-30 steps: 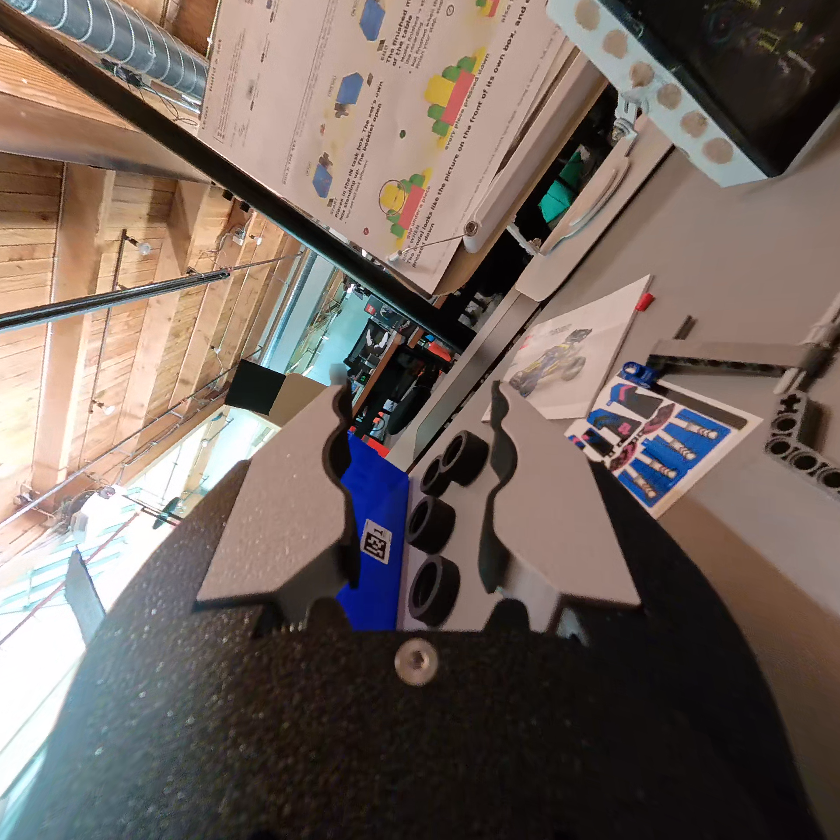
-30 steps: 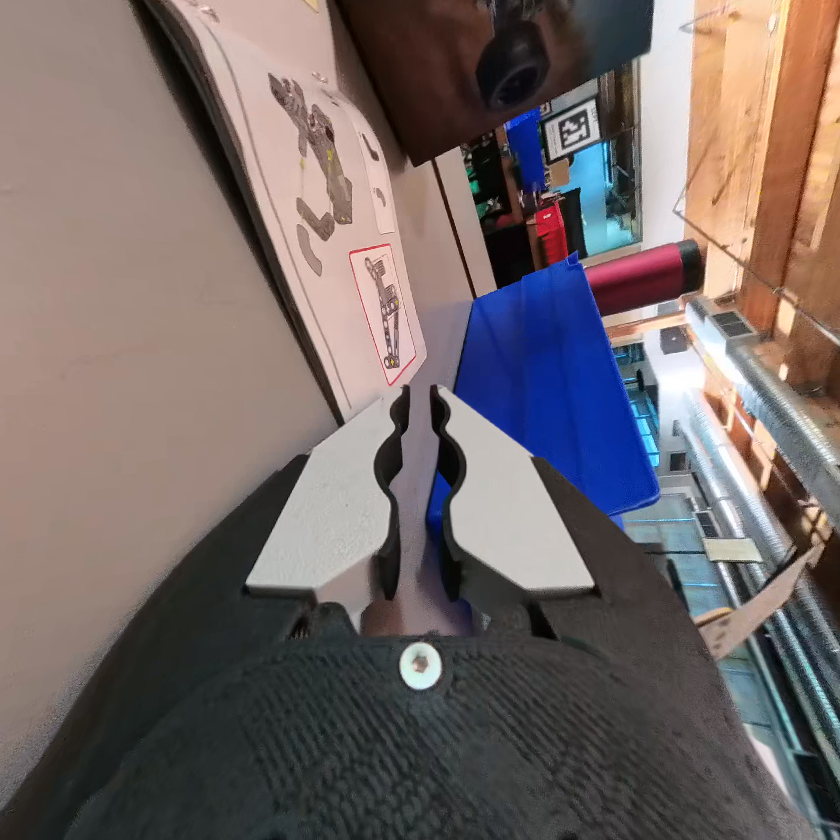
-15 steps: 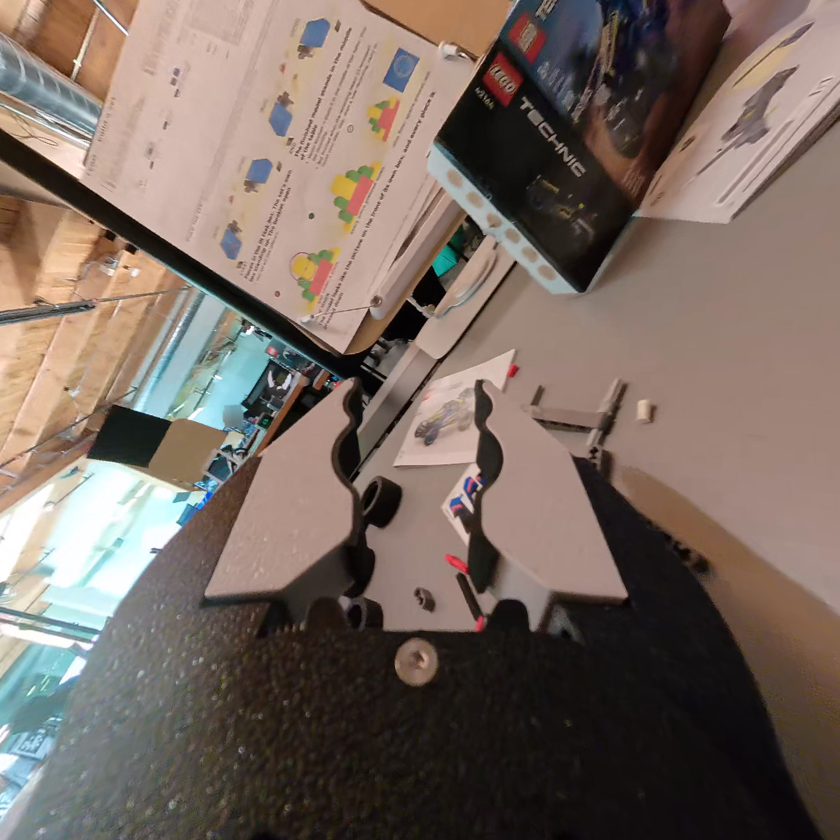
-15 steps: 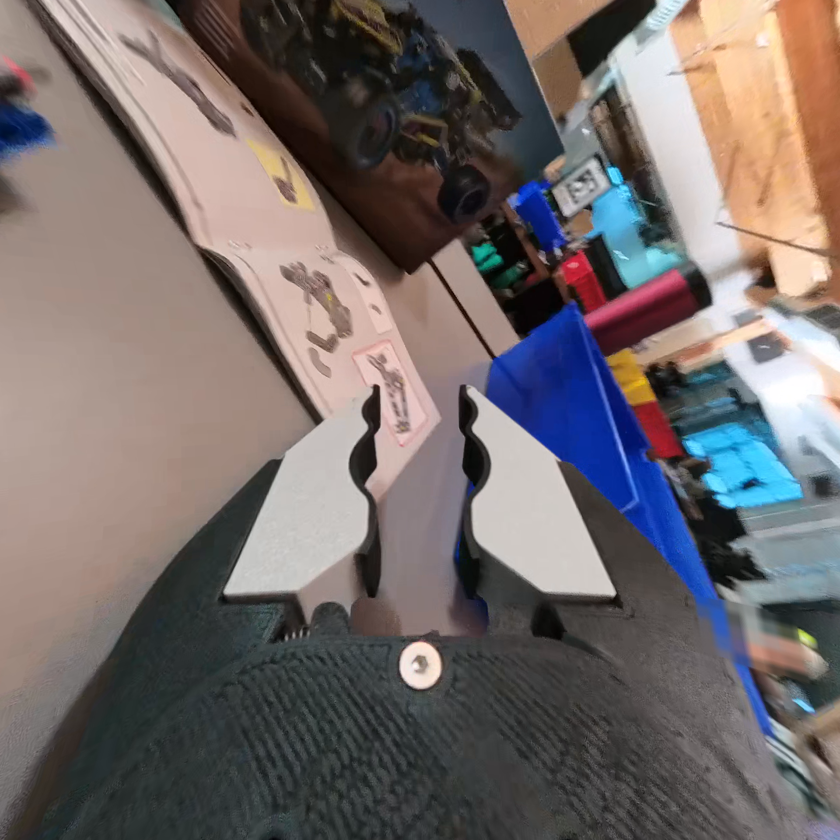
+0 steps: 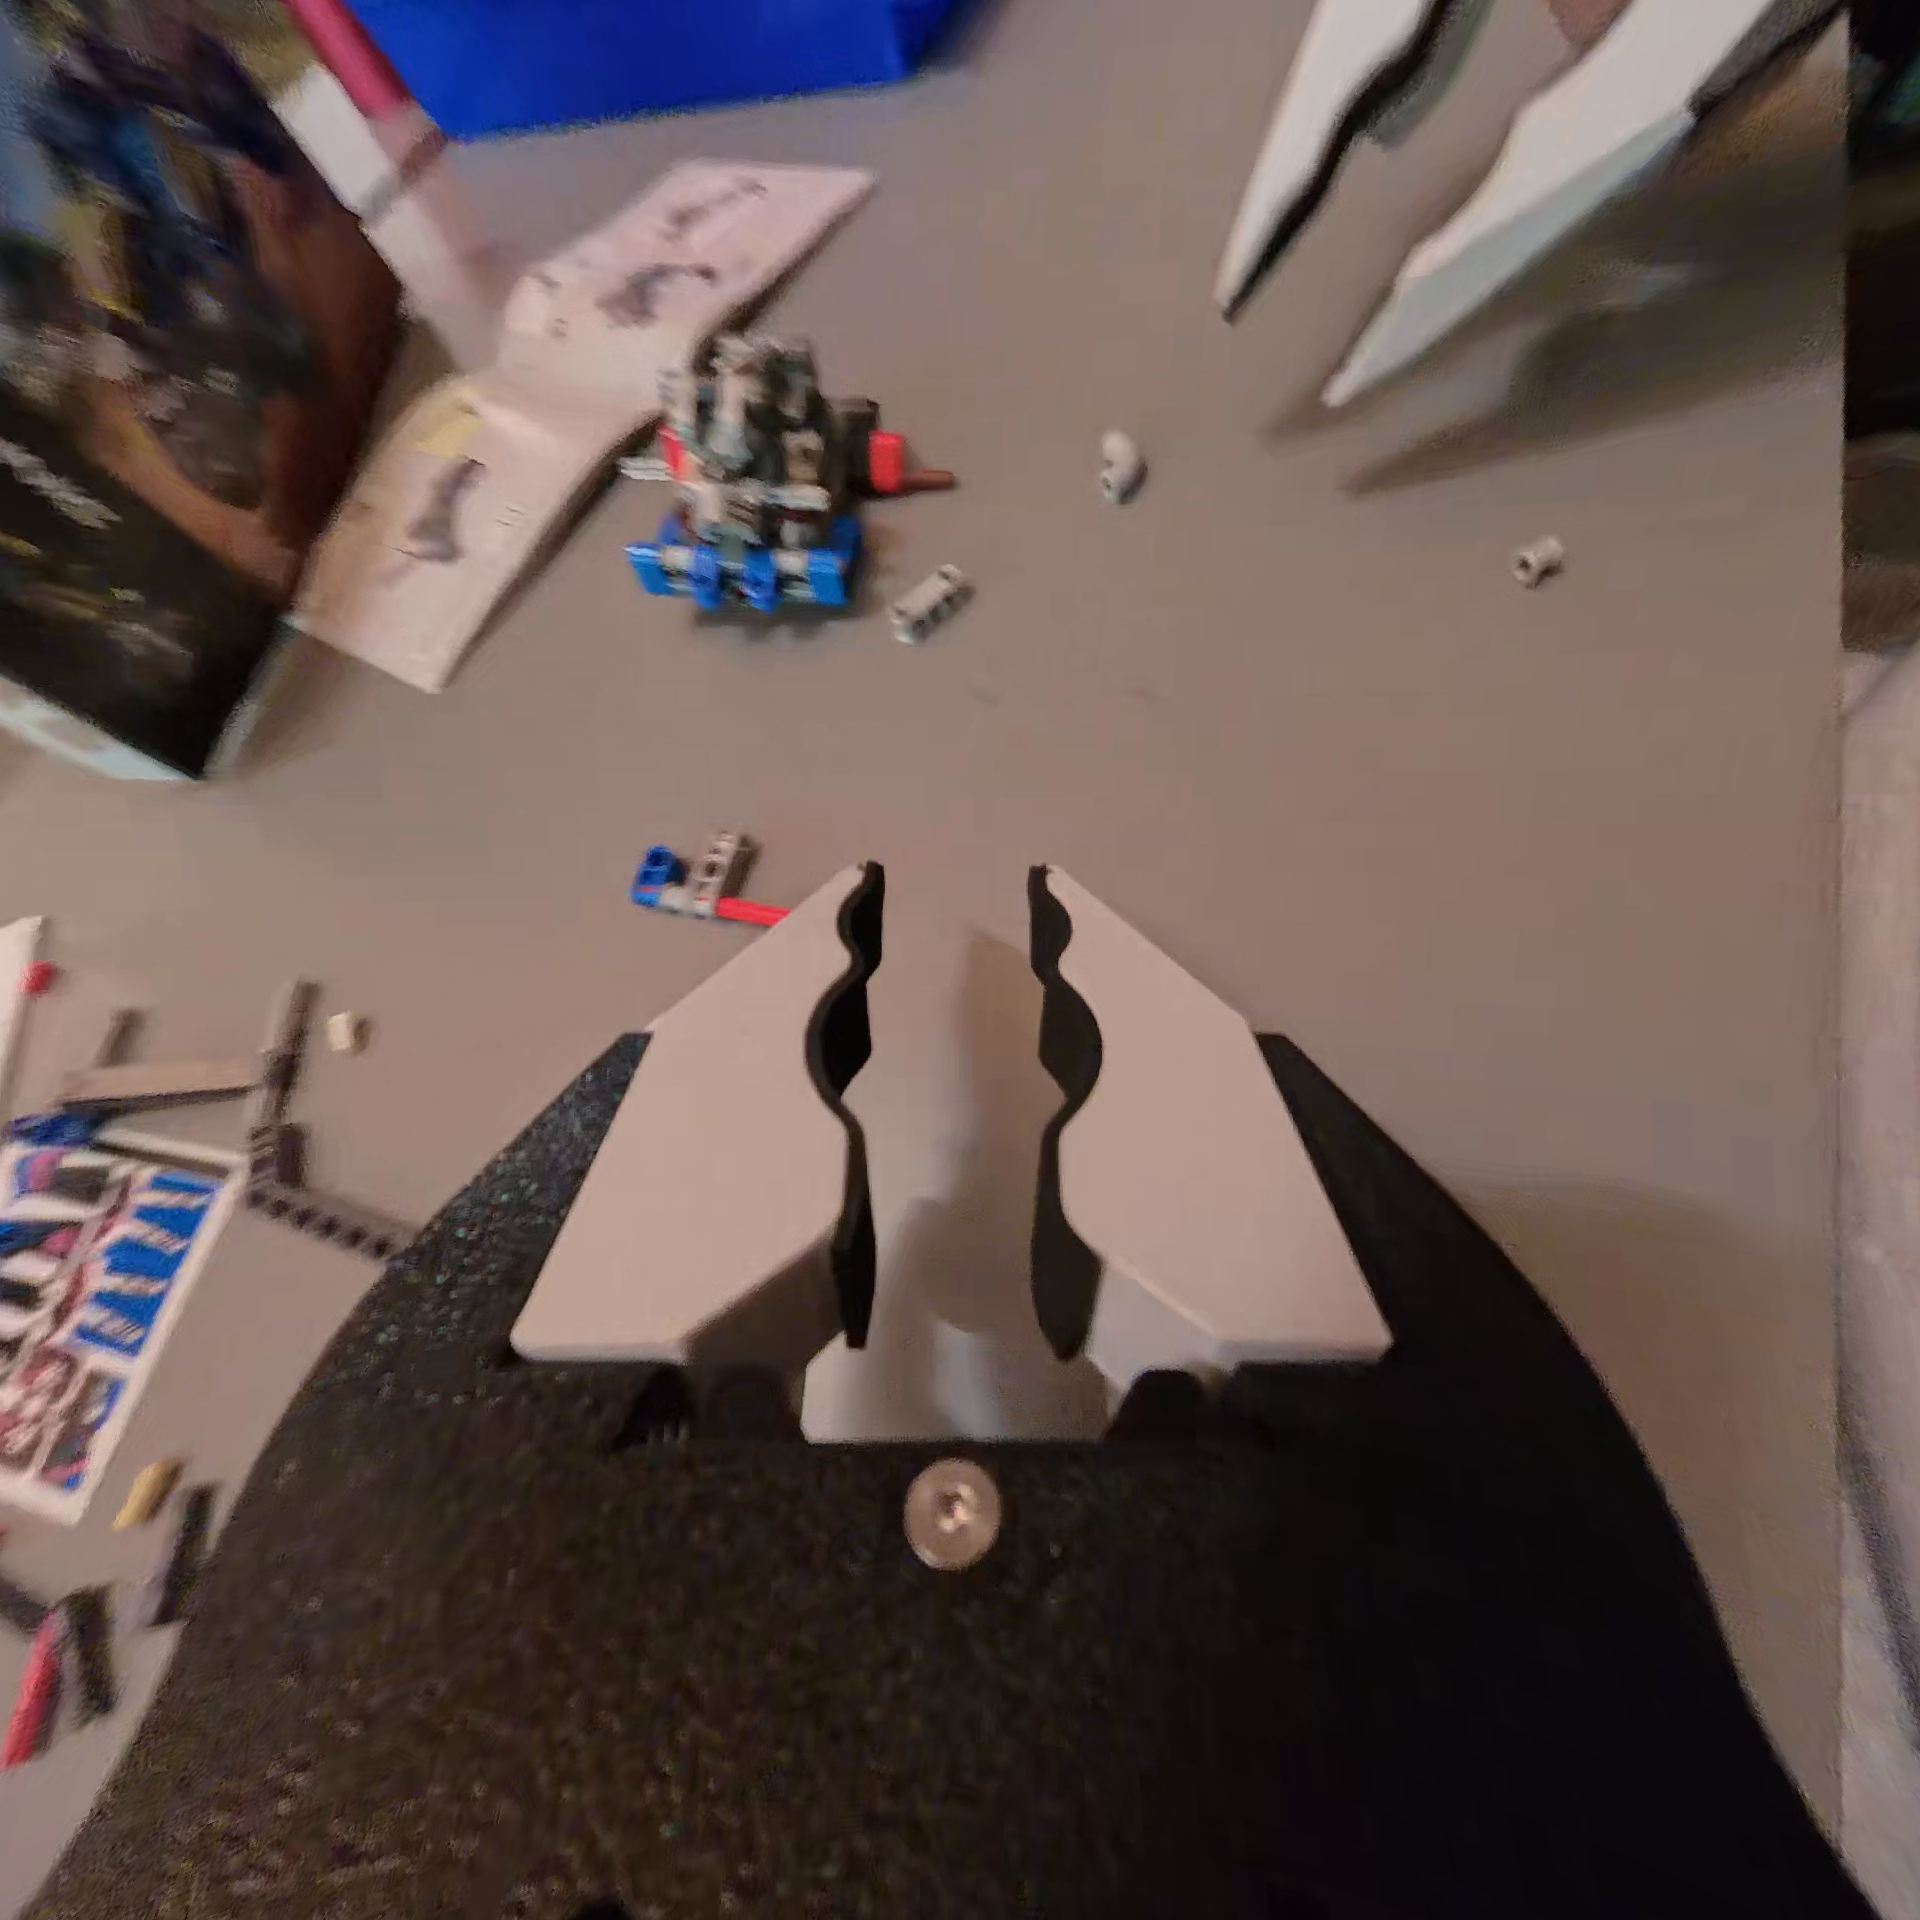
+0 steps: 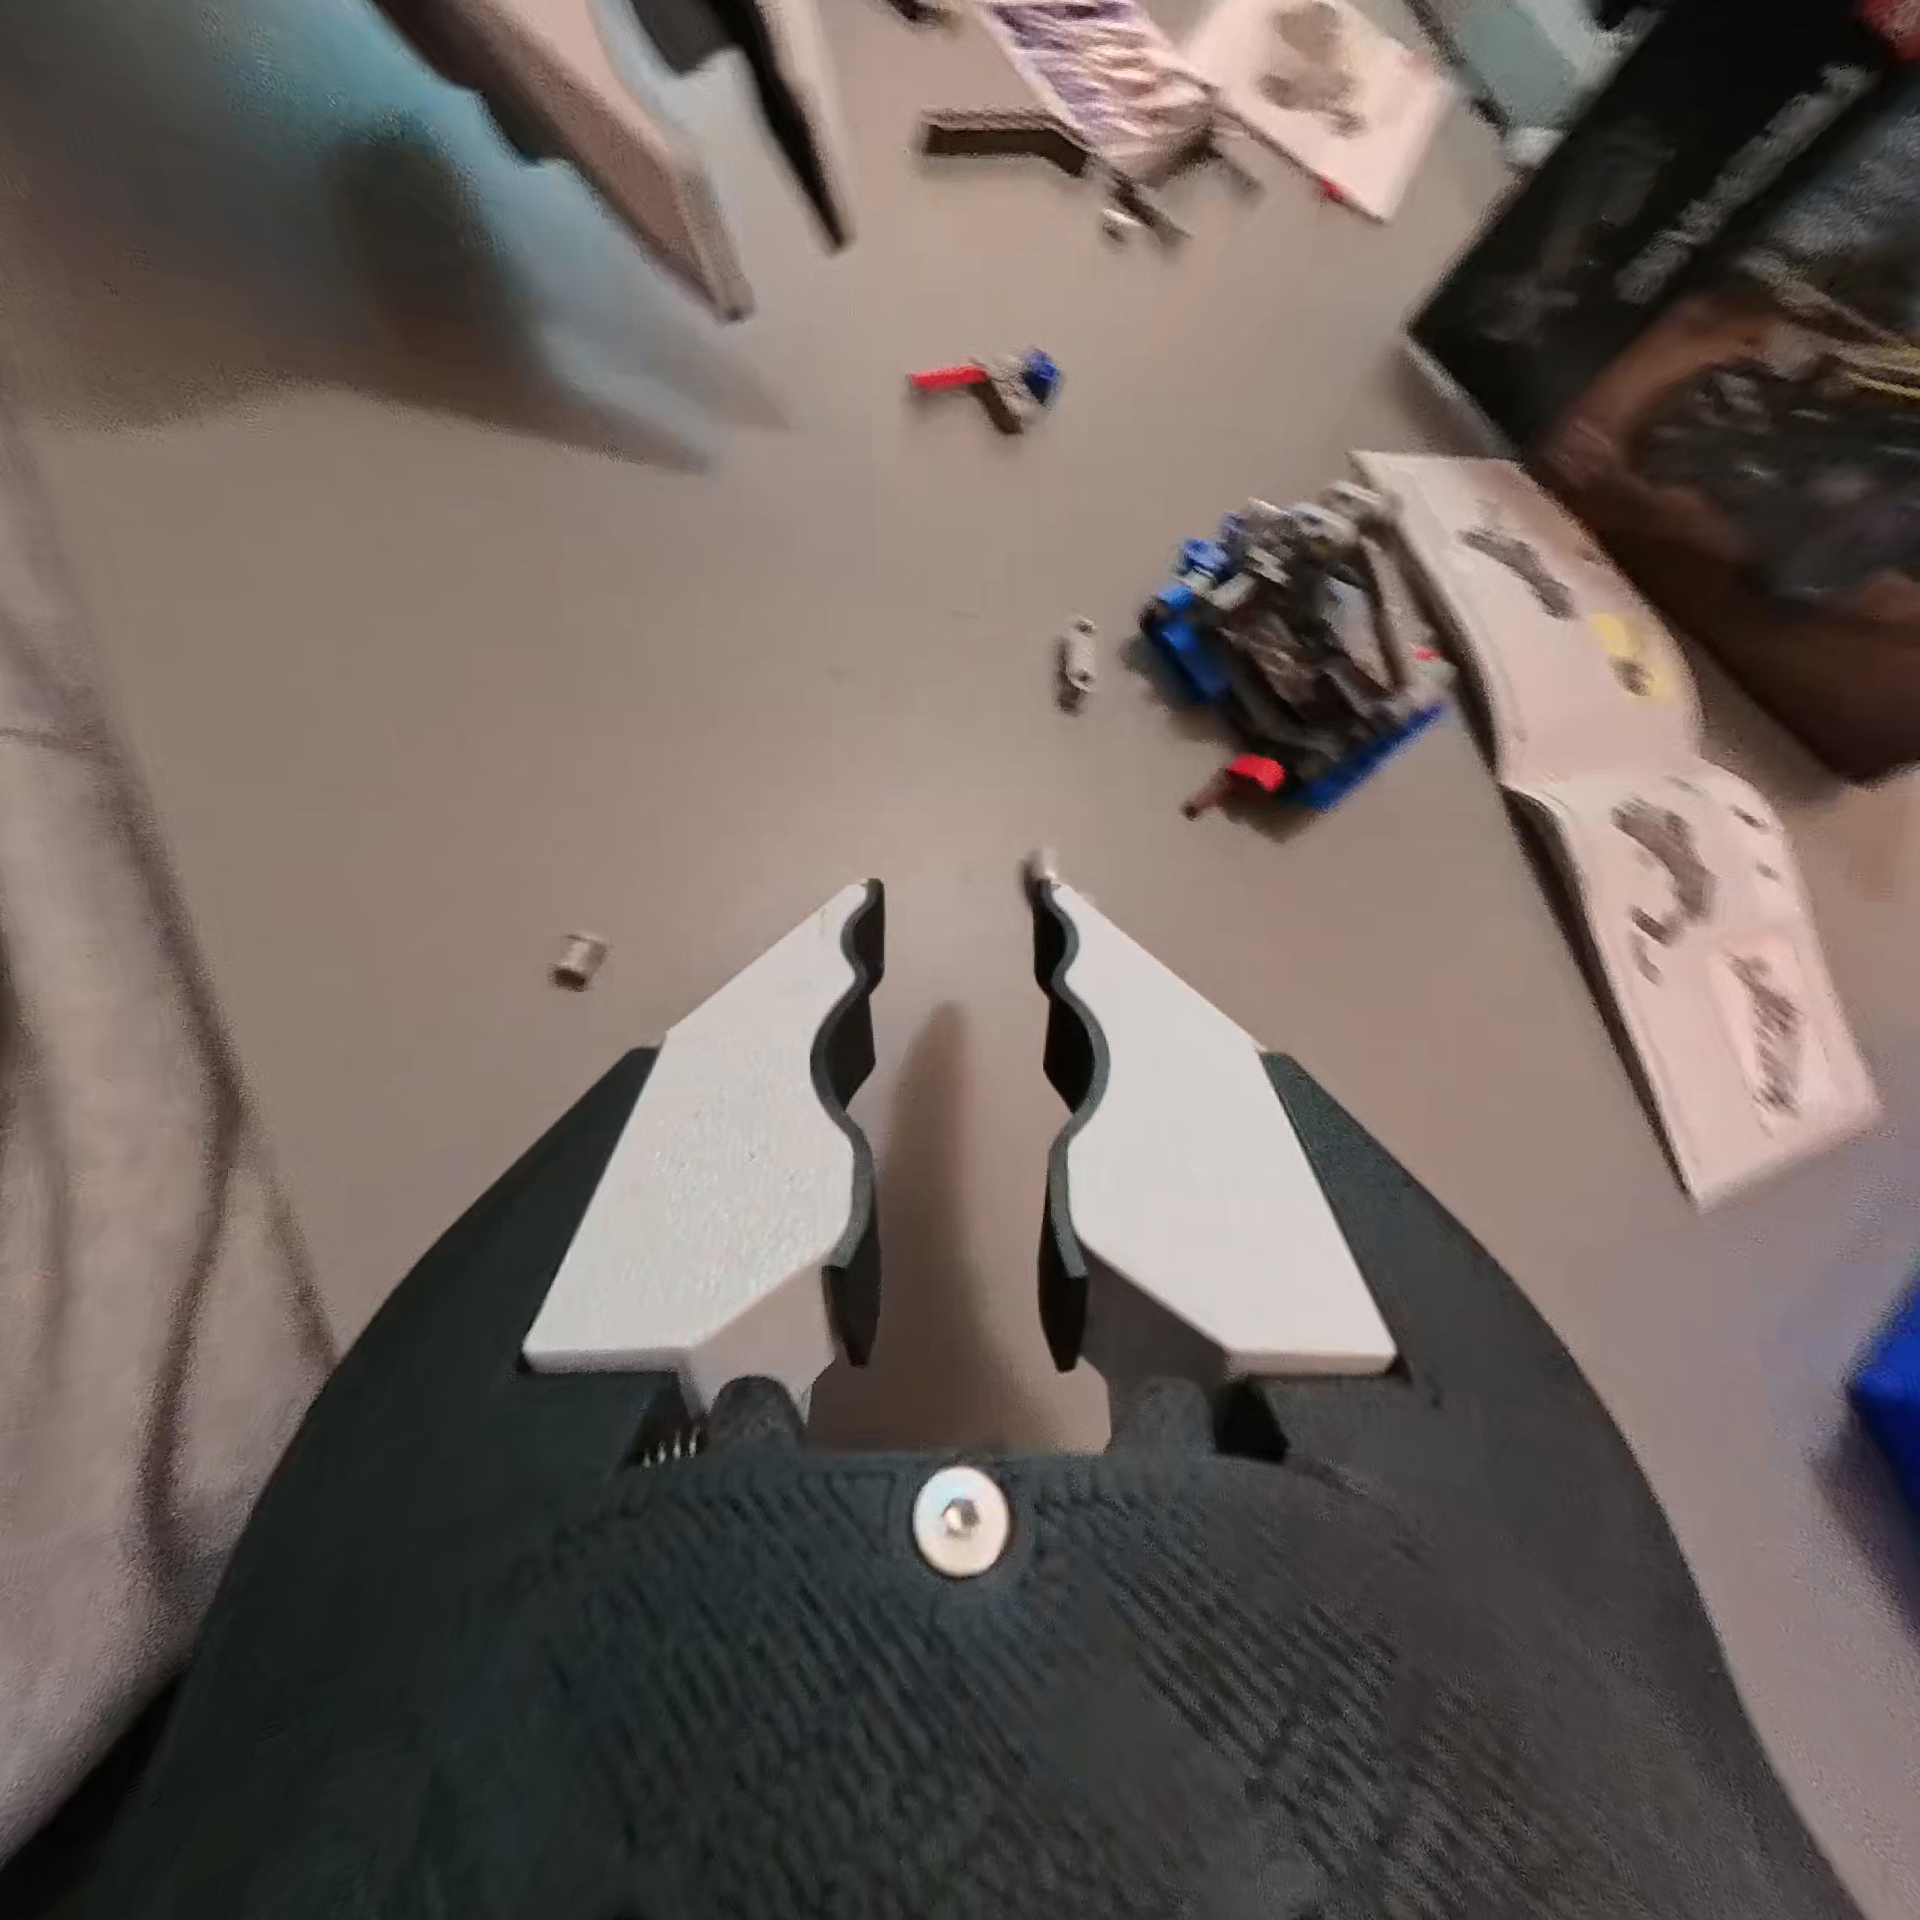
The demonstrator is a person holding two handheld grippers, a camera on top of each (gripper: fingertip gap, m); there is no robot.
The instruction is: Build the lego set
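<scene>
My left gripper [image 5: 956, 883] and right gripper [image 6: 956, 888] both hang over the grey worktop [image 5: 1247, 727], fingers narrowly apart, holding nothing; I go slow near the small brick model [image 5: 753, 488].

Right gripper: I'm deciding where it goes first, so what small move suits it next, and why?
Probably ease the right gripper forward and slightly right: its jaws stand apart with nothing between them, and a small grey plastic connector lies on the grey table just beyond its right fingertip.
</scene>
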